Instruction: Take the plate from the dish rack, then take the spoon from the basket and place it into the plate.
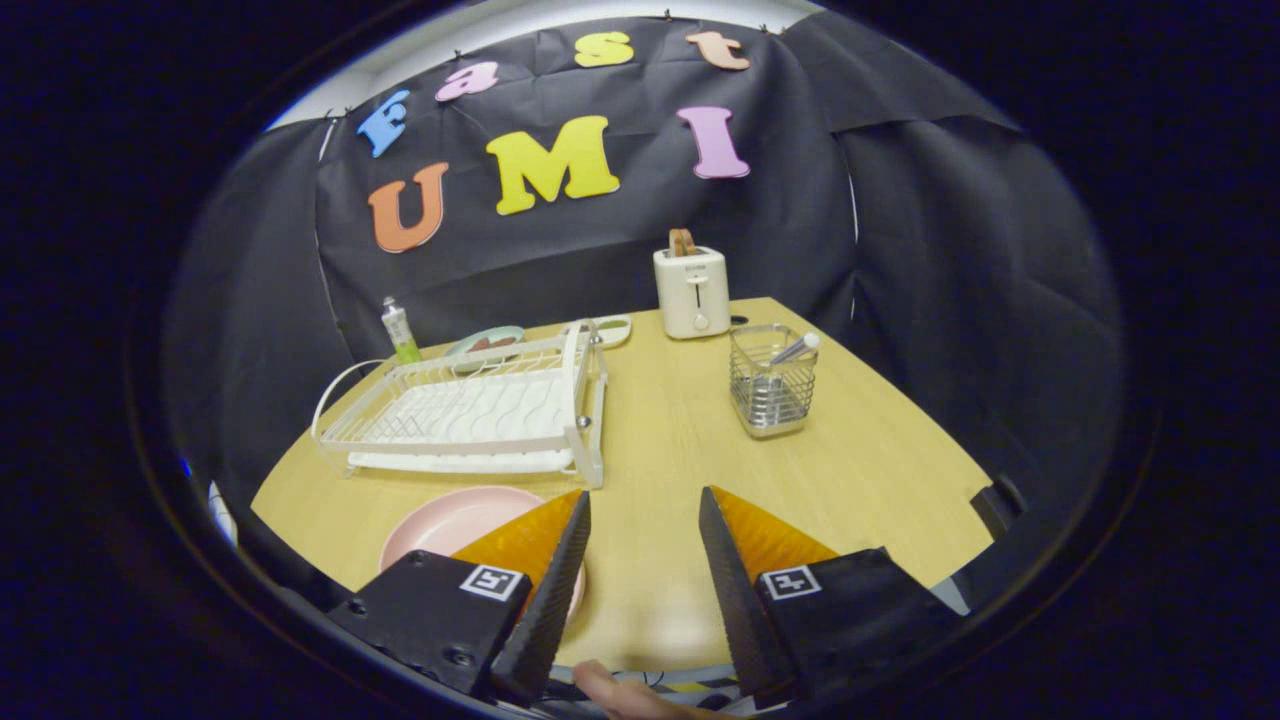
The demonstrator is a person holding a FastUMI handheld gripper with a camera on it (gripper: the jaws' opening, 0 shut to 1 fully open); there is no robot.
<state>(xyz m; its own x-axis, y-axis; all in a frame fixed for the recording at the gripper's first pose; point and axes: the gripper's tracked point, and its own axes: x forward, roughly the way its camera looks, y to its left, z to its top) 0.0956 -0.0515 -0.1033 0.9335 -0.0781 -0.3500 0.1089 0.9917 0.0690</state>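
The tongs [643, 510] gape wide, empty, above the table [680, 450]. The pink plate [450, 525] lies flat near the table's front edge, before the dish rack [470, 415]. The spoon [795, 350] stands slanted in the wire basket [770, 395], handle up toward the toaster [691, 290].

Hand-held gripper [643, 505]: black housings with 2 square markers, screws (perhaps 2), jaws apart.
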